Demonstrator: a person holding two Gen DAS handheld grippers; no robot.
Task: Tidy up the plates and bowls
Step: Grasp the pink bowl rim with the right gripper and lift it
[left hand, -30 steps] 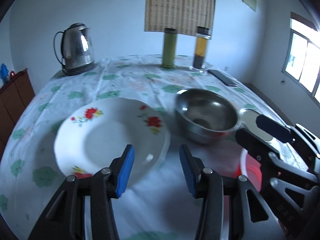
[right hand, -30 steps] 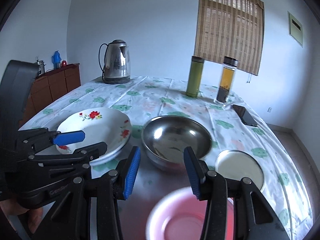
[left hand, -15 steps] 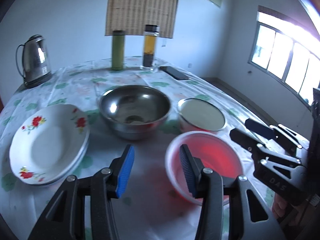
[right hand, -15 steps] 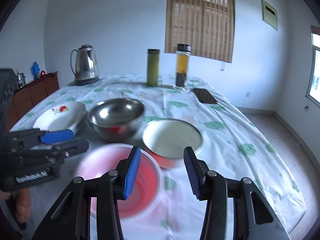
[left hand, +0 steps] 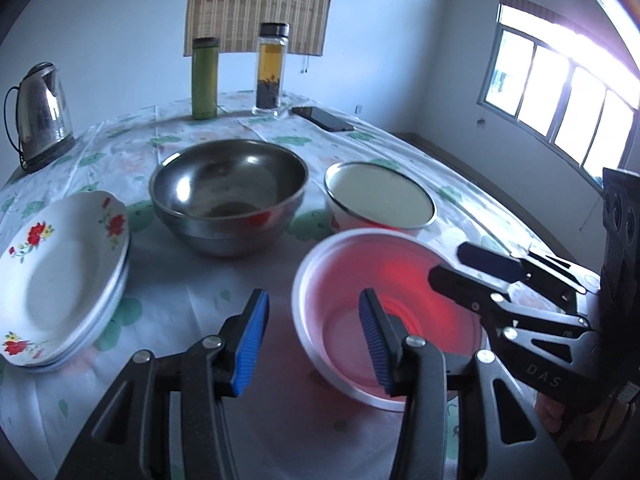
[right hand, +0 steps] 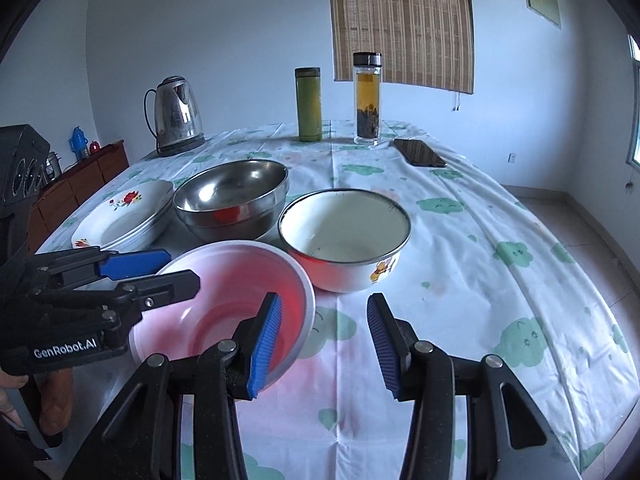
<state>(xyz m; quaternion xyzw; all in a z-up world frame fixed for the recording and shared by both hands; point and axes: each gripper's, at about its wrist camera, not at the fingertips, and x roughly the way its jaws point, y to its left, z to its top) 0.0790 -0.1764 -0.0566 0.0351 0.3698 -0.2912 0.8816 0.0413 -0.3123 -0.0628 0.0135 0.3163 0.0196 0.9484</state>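
A pink plastic bowl [left hand: 400, 280] [right hand: 240, 272] stands at the table's near edge. My left gripper [left hand: 314, 340] is open and straddles its left rim, one blue pad inside and one outside. My right gripper [right hand: 324, 344] straddles the right rim; its jaws are closing, with the rim between them and untouched. Each gripper also shows in the other's view: the right gripper [left hand: 472, 274] and the left gripper [right hand: 160, 272]. Behind the pink bowl are a steel bowl [left hand: 228, 196] [right hand: 232, 196], a white enamel bowl [left hand: 380, 200] [right hand: 344, 236] and stacked floral plates [left hand: 60, 276] [right hand: 124, 216].
A kettle [right hand: 176, 116], a green flask [right hand: 308, 104], a tea bottle [right hand: 367, 100] and a phone [right hand: 418, 153] stand at the far side of the clothed table [right hand: 460, 240]. A wooden cupboard [right hand: 80, 184] is at the left, a window [left hand: 560, 100] at the right.
Both views swung right, from the plates and steel bowl to the pink bowl. Both grippers closed in on its rim from either side, and the right jaws narrowed a little.
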